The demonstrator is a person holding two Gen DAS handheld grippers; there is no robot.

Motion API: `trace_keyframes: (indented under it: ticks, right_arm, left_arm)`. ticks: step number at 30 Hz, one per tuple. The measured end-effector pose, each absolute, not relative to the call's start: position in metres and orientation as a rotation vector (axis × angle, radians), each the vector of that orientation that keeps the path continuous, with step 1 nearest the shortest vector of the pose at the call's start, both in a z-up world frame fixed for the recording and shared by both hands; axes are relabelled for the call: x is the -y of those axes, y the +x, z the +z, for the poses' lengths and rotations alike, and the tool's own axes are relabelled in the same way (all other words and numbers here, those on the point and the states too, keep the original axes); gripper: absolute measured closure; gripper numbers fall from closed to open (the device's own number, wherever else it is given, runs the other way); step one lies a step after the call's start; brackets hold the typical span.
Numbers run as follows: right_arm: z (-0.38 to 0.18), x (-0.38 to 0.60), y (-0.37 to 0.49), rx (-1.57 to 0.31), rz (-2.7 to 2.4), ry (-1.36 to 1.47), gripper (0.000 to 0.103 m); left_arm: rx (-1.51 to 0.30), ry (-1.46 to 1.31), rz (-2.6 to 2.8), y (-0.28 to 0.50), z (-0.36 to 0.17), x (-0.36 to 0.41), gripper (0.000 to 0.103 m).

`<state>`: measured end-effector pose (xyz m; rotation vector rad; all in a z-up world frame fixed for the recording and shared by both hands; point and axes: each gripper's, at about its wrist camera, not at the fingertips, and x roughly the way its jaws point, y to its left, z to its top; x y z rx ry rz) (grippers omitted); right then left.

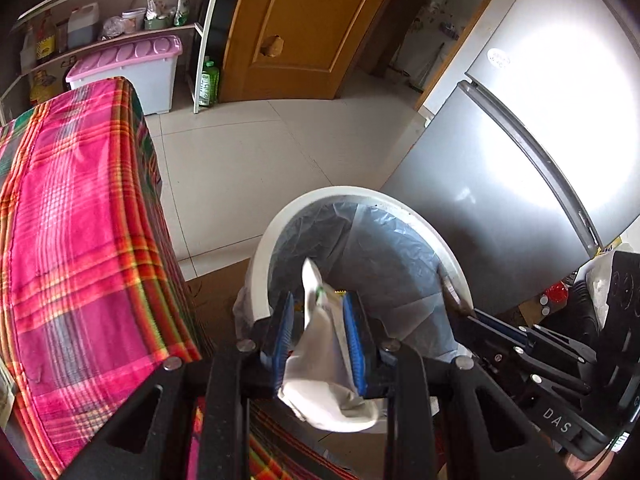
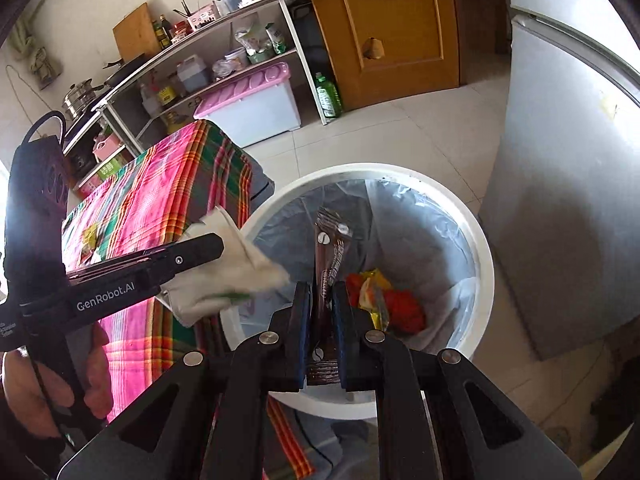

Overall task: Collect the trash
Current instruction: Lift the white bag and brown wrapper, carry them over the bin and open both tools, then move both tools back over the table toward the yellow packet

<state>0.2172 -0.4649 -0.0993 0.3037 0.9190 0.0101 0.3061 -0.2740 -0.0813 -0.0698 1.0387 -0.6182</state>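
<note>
A white round trash bin (image 1: 264, 248) lined with a grey-blue bag stands on the floor beside the table; it also shows in the right wrist view (image 2: 484, 256). My left gripper (image 1: 318, 308) is shut on a crumpled white tissue (image 1: 320, 360) and holds it over the bin's near rim; the tissue also shows in the right wrist view (image 2: 236, 276). My right gripper (image 2: 322, 292) is shut on a brown snack wrapper (image 2: 330, 256) and holds it above the bin opening. Red and yellow wrappers (image 2: 384, 300) lie at the bottom of the bin.
A table with a pink plaid cloth (image 1: 80, 220) stands left of the bin, with small scraps (image 2: 90, 240) on it. A silver fridge (image 1: 520, 160) stands right of the bin. A shelf with a pink-lidded box (image 1: 132, 68) and a wooden door (image 1: 304, 28) are behind.
</note>
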Motion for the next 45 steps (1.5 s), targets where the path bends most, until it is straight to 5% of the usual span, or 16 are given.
trace_keyframes:
  ticks: [4,20,45]
  right_arm:
    - [-0.106,0.470,0.218,-0.916,0.001,0.304,0.085]
    - [-0.073,0.445,0.201,-0.846,0.034,0.305,0.078]
    - [-0.012,0.266,0.202,-0.785,0.334,0.120,0.069]
  left_arm:
    - [-1.045,-0.084,-0.633,0.305,-0.089,0.279,0.054]
    - [-0.977,-0.125,-0.580,0.285,-0.051,0.229,0.054]
    - [-0.845,-0.288,-0.287,0.239,-0.005,0.014,0.055]
